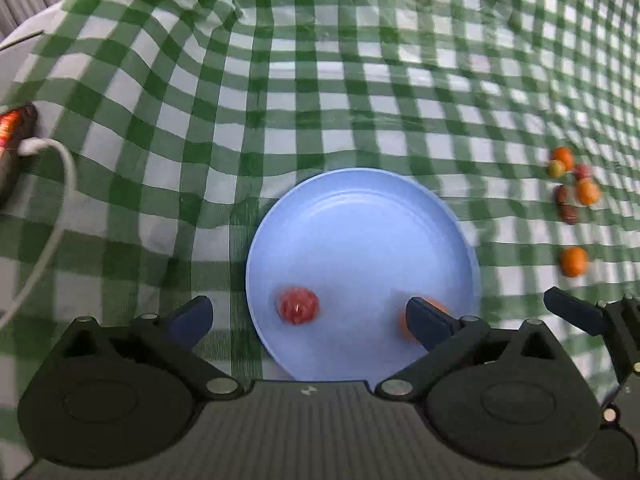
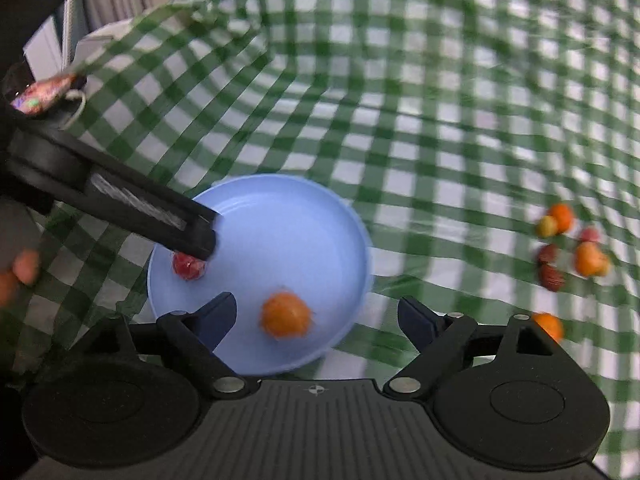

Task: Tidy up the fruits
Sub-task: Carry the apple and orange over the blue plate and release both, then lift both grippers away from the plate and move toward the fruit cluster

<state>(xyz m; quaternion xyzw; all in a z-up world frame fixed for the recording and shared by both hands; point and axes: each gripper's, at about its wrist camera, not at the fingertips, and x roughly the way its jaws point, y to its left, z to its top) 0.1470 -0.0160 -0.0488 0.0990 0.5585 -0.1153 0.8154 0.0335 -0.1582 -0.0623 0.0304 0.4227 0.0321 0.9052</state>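
A light blue plate (image 1: 360,220) lies on the green checked cloth, with a red fruit (image 1: 299,305) and an orange fruit (image 1: 403,326) resting in it. My left gripper (image 1: 308,314) hangs open over the plate's near side. The red fruit lies loose between its fingers, and its right finger half hides the orange fruit. In the right wrist view my right gripper (image 2: 318,312) is open over the plate (image 2: 288,220), with the orange fruit (image 2: 286,314) lying free between its fingers. A left gripper finger (image 2: 160,216) reaches in above the red fruit (image 2: 188,266).
Several small orange, red and yellowish fruits (image 1: 572,184) (image 2: 568,244) lie clustered on the cloth to the right, with a lone orange one (image 1: 573,261) (image 2: 550,326) nearer. A white cable (image 1: 60,184) and a shiny wrapped object (image 1: 14,128) sit at the left. The cloth is rumpled at the back left.
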